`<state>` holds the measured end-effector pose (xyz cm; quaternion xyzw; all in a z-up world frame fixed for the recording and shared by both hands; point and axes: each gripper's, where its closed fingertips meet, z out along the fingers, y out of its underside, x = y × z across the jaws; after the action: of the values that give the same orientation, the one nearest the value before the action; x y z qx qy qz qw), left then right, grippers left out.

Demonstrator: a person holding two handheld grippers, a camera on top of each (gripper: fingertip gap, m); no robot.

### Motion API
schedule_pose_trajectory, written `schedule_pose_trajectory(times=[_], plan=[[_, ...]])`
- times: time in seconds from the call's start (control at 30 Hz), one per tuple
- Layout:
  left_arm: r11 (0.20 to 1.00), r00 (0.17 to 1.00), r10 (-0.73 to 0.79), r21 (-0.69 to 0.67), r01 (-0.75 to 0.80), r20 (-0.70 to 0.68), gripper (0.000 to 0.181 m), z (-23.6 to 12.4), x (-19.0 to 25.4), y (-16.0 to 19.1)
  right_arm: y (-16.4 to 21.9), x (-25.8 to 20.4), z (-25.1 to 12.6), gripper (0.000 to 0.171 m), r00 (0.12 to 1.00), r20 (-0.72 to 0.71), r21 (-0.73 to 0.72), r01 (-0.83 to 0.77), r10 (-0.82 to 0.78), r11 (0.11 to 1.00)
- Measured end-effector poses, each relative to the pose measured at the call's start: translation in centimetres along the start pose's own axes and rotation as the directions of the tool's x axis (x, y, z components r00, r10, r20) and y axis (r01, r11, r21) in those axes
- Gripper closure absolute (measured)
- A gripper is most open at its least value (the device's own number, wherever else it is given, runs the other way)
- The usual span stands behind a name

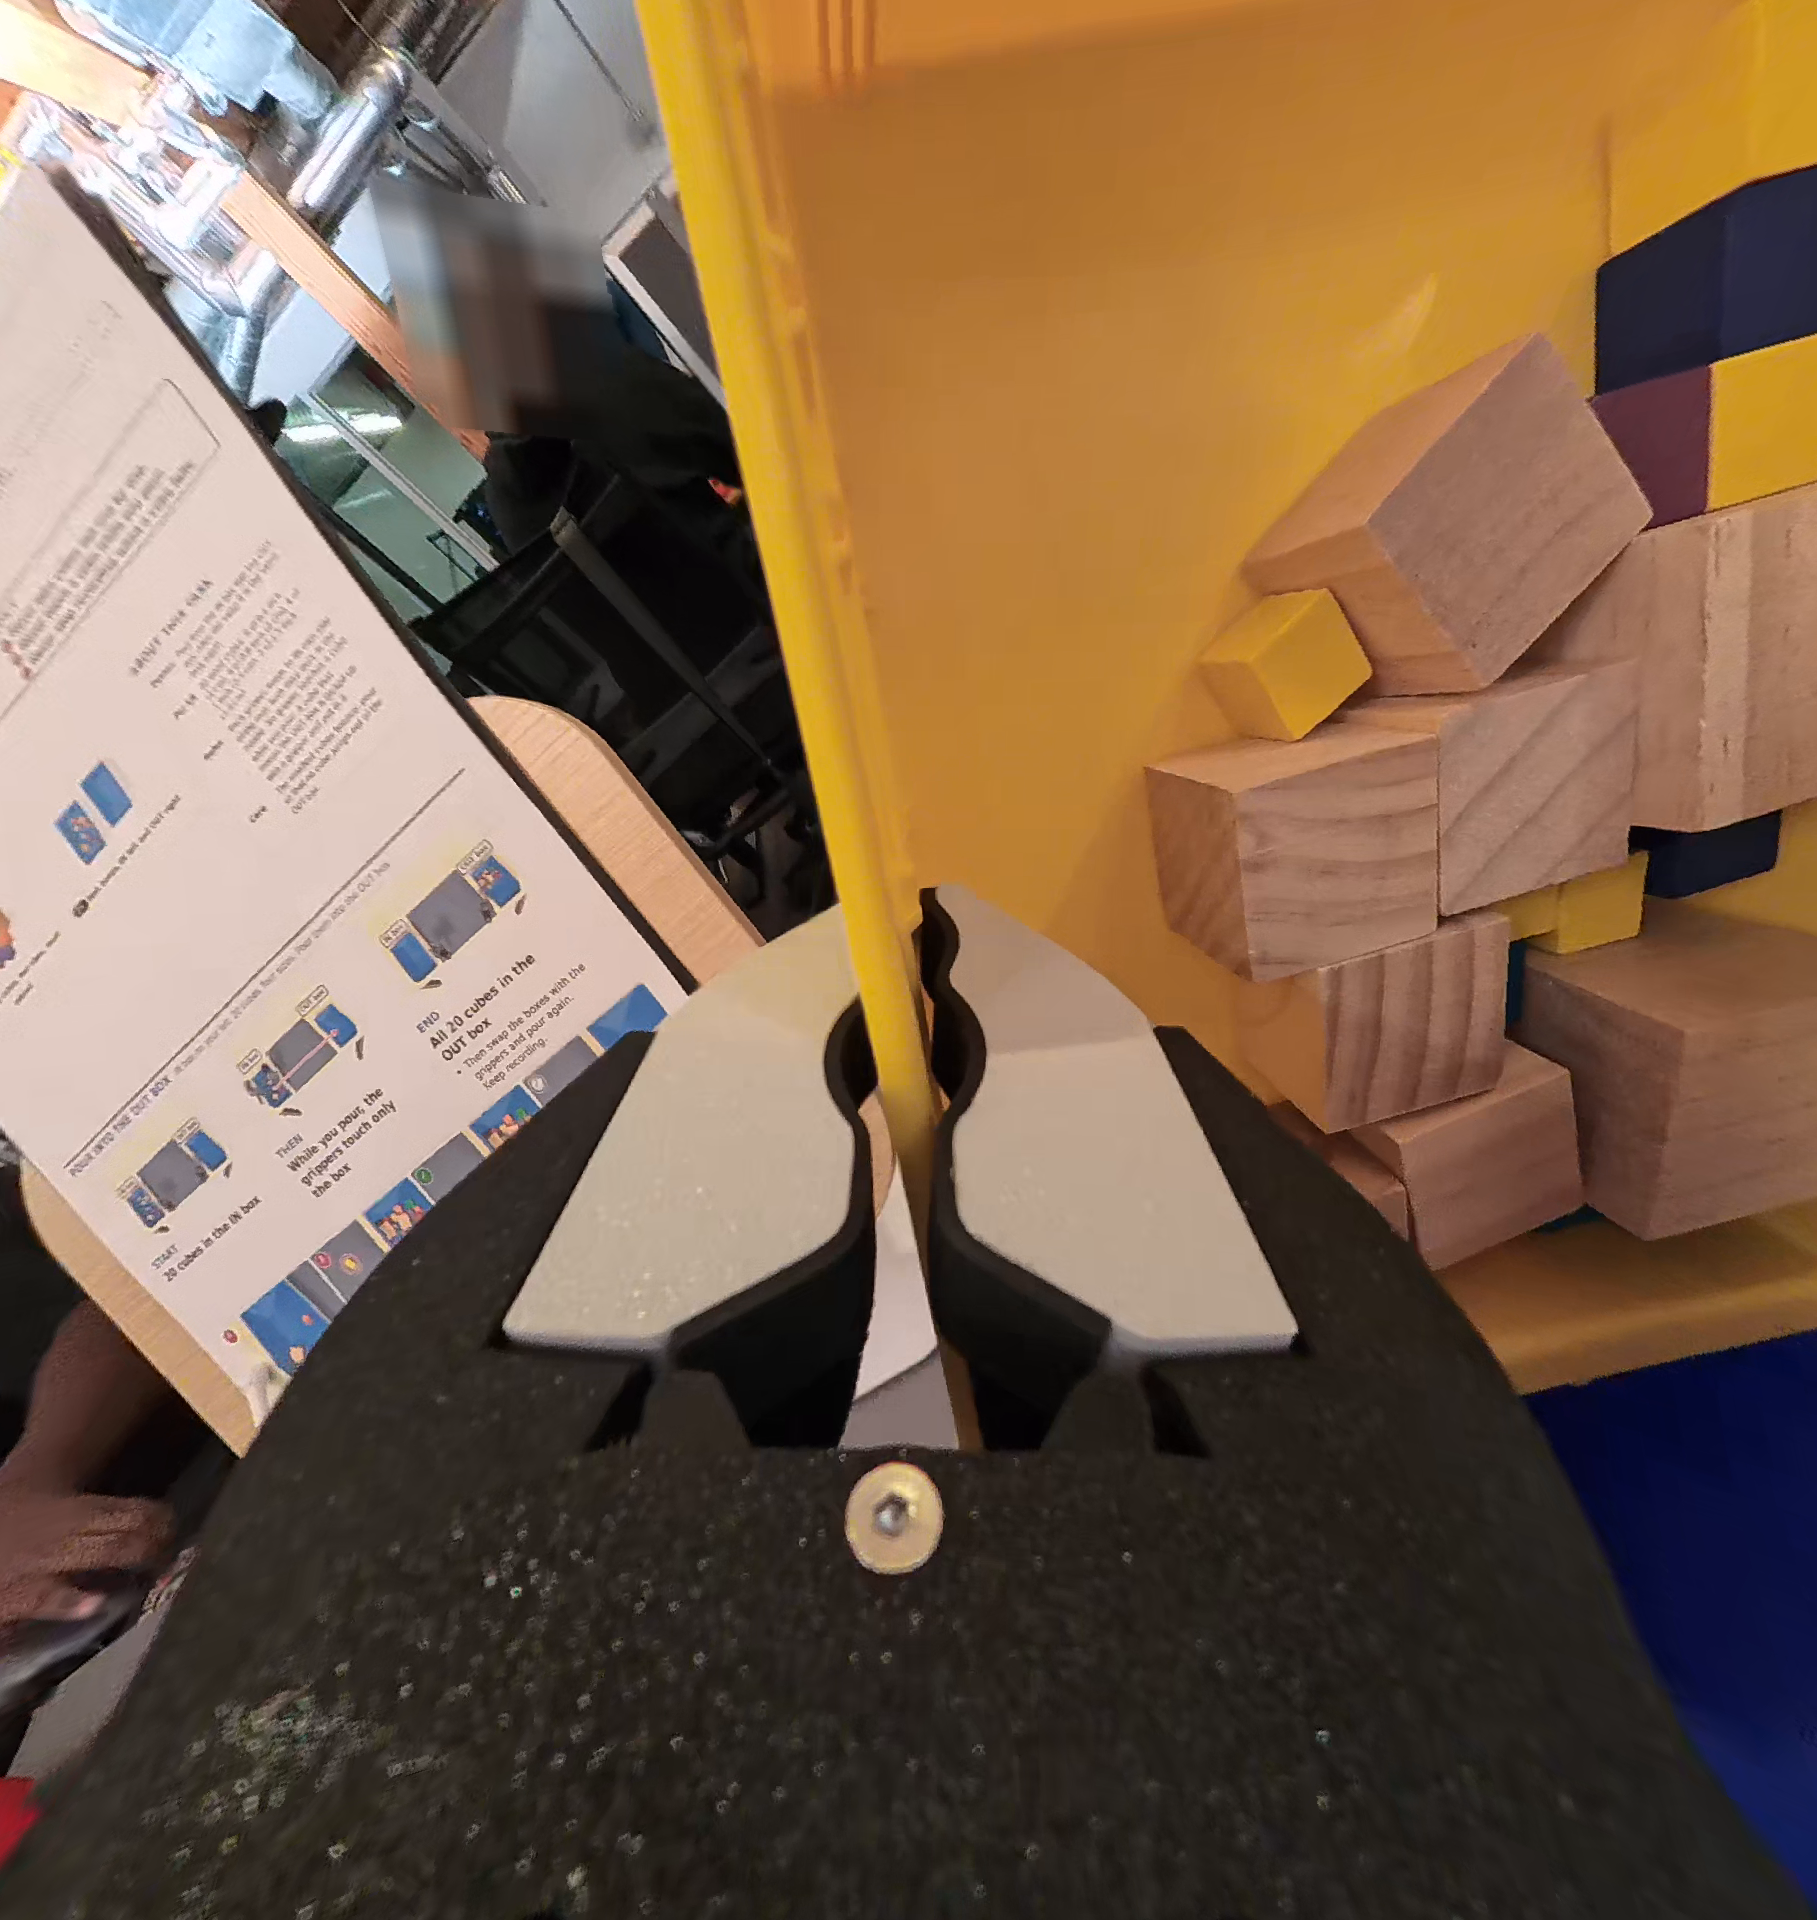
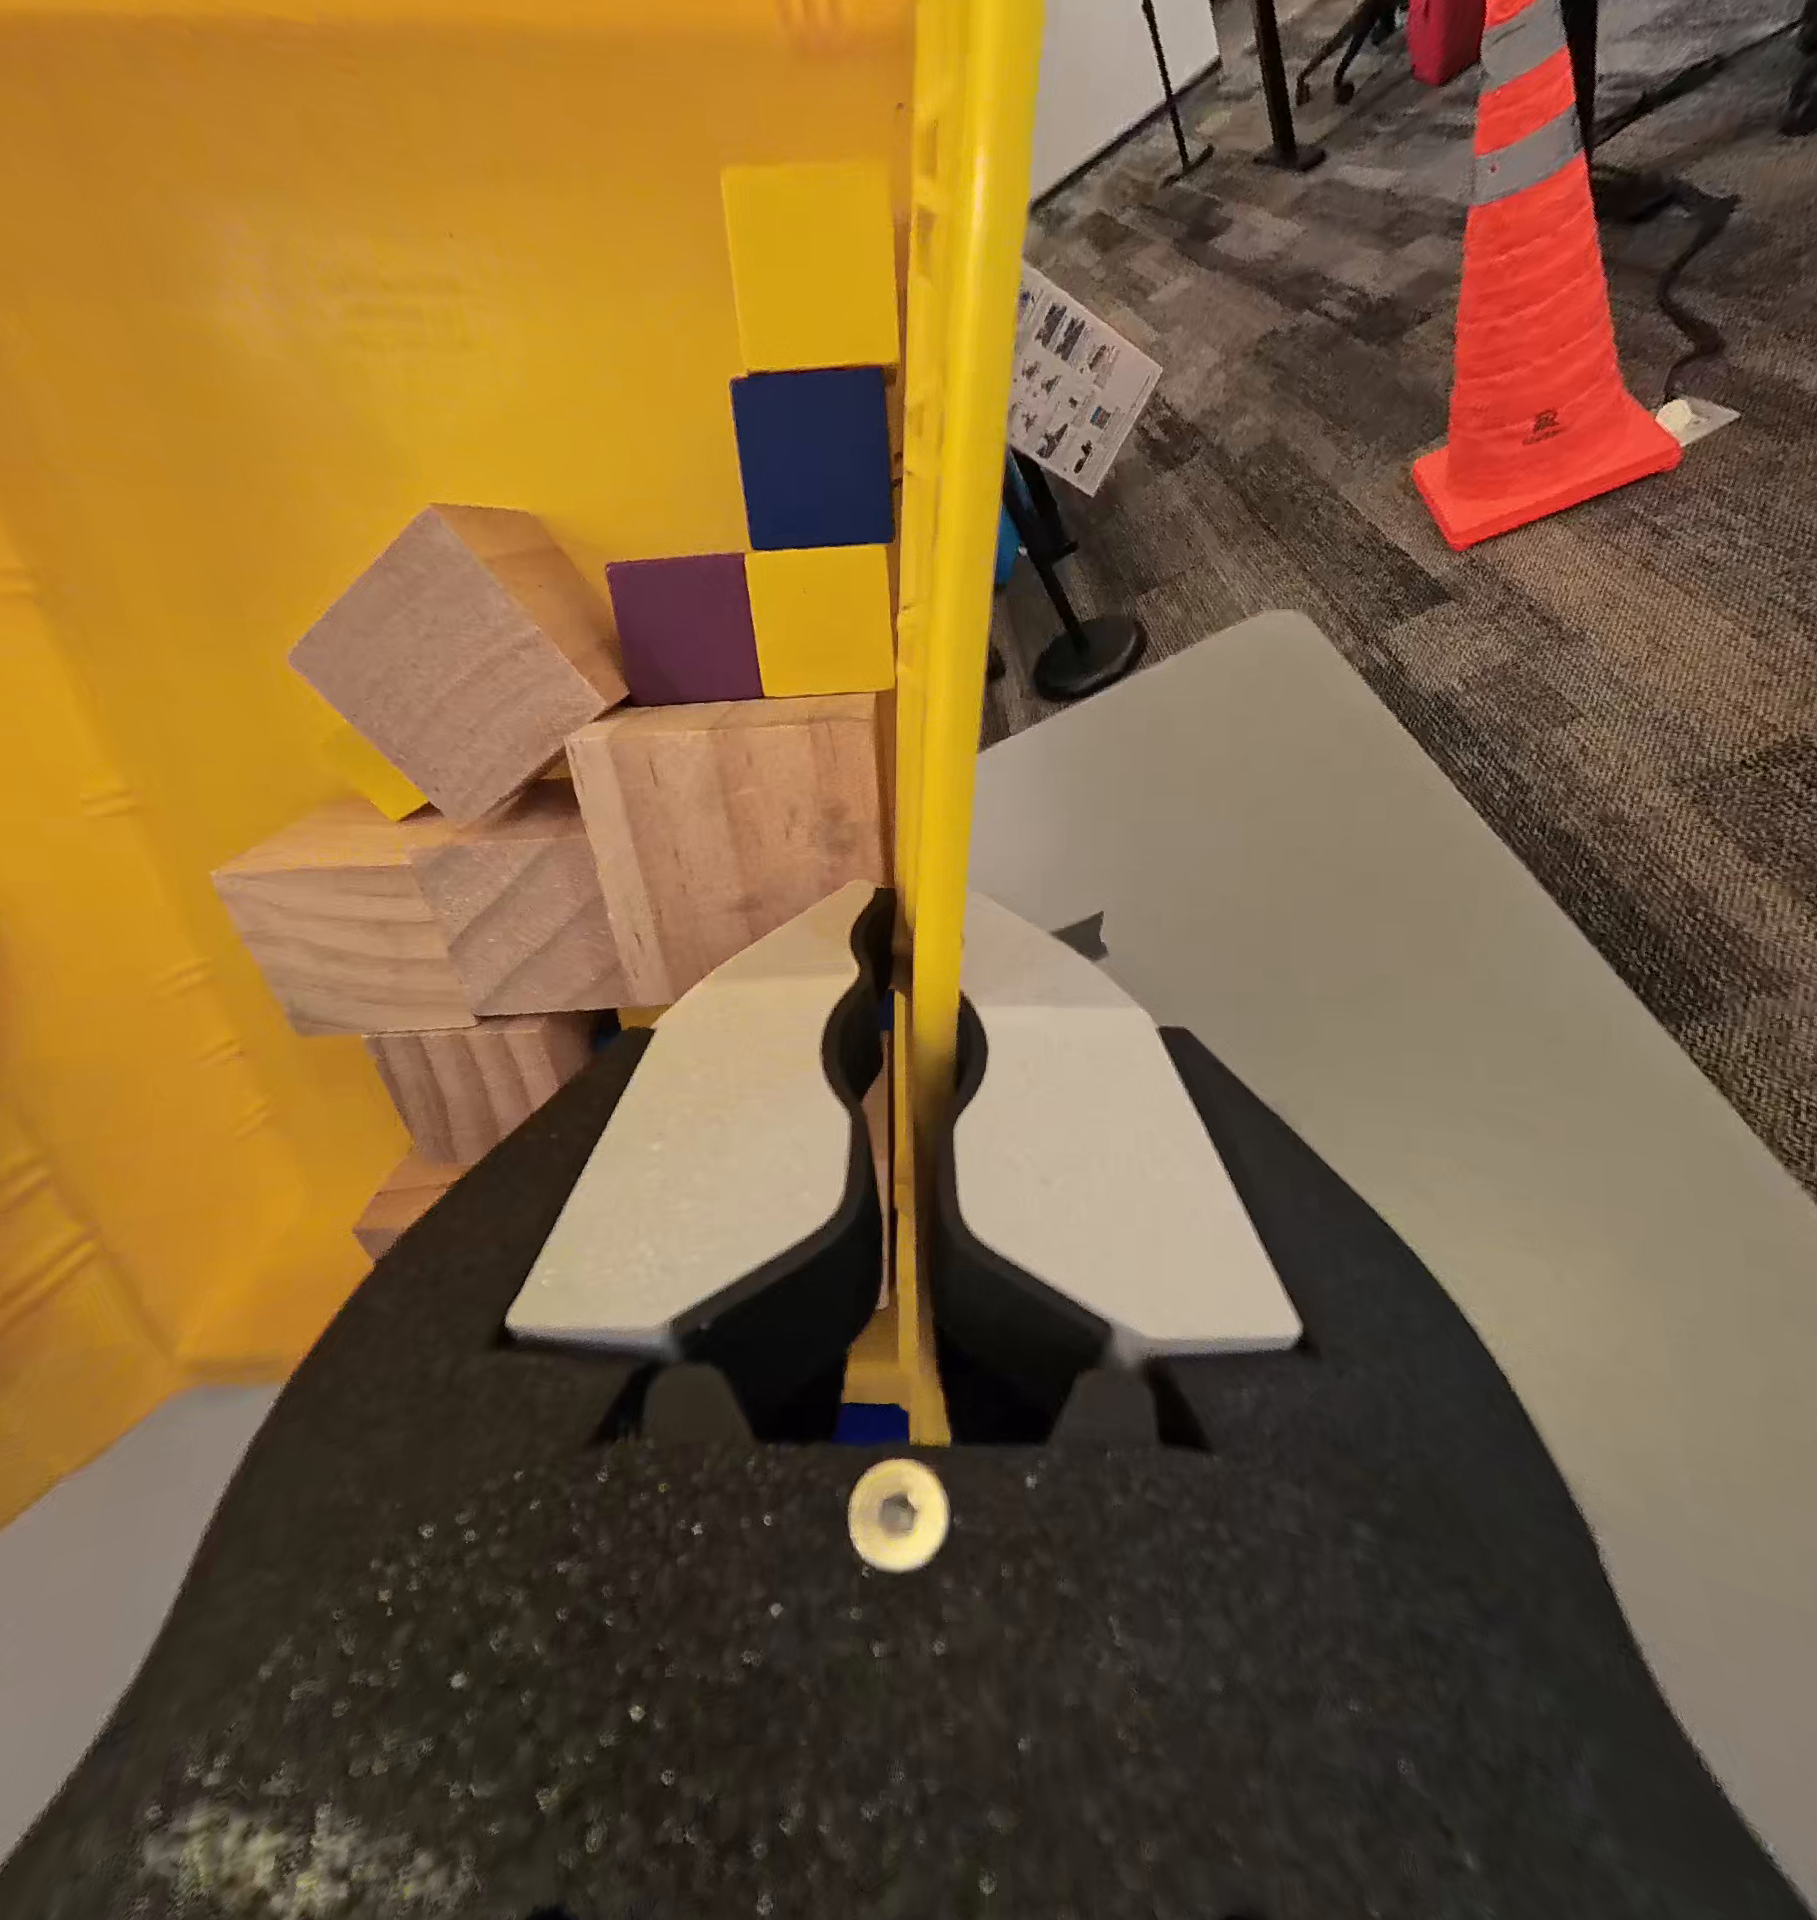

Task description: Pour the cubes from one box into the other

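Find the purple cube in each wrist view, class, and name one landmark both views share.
Left wrist view: purple cube at upper right, inside the yellow box.
Right wrist view: purple cube left of centre, atop a wooden block.
Shared landmark: the tilted wooden cube beside it.

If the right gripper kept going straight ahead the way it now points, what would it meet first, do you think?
The right gripper is shut on the yellow box wall, so it would mostly slide along that wall. Its inner finger would probably first meet the large wooden cube just ahead; depth is unclear.
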<state>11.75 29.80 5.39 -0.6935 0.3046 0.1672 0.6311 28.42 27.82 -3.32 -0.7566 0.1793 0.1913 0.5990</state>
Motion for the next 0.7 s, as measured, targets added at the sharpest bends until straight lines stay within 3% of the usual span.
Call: schedule_pose_trajectory(times=[0.7], plan=[[0.979,0.994,0.004,0.201,-0.025,0.107,0.177,-2.1,-0.3,-0.6,-0.7,-0.5,-1.1,0.166,0.998,0.061,0.214,-0.022,0.010,0.977]])
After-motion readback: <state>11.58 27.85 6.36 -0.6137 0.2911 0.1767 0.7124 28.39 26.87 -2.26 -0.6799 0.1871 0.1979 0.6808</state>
